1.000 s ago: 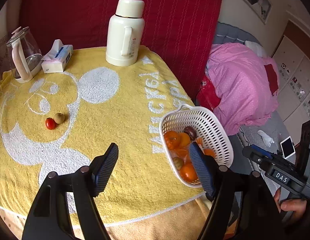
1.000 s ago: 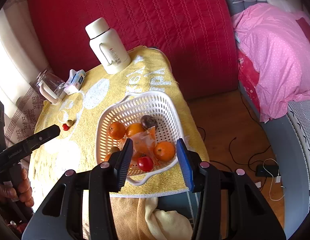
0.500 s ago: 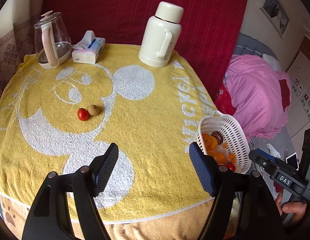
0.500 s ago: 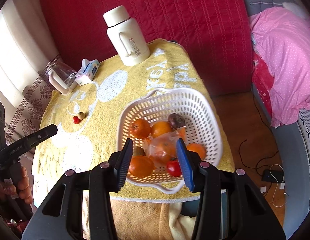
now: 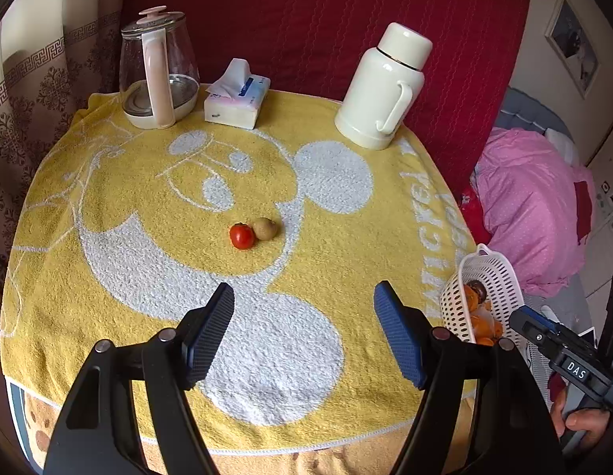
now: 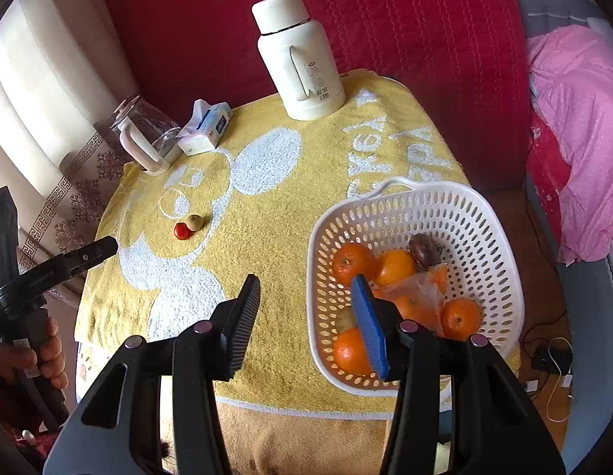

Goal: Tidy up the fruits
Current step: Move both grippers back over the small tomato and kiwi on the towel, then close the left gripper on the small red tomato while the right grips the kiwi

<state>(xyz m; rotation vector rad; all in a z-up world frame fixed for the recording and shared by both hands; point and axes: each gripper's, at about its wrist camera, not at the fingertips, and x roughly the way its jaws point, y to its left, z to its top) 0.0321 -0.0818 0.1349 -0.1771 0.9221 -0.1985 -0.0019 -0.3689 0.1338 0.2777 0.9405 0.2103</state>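
Red quilted backdrop, and we're looking at a bench [image 5: 108, 316] under a yellow cartoon towel [image 5: 346, 245]. At the towel's far edge: glass kettle [image 5: 158, 75] at 11 o'clock, tissue pack [image 5: 237, 99] just beside it, cream thermos [image 5: 383, 87] at 1 o'clock.

Two loose fruits are sitting mid-towel, touching: red tomato [image 5: 241, 236], with a small brown fruit [image 5: 265, 228] at its 2 o'clock.

In the right wrist view, the white basket [image 6: 500, 277] is sitting at the towel's 4 o'clock corner, overhanging the edge. Inside it: oranges [image 6: 353, 263], a dark round fruit [image 6: 425, 251], crumpled clear plastic [image 6: 421, 285].

We're holding the left gripper [image 5: 304, 332] above the near towel, jaws wide, nothing between them; the loose pair is lying at its 12 o'clock, well apart. The right gripper [image 6: 306, 320] is hovering over the basket's near-left rim, jaws narrower and opening, nothing gripped; the blue pad is overlapping the basket in view.

Pink bedding [image 5: 536, 206] is lying at 3 o'clock off the bench.
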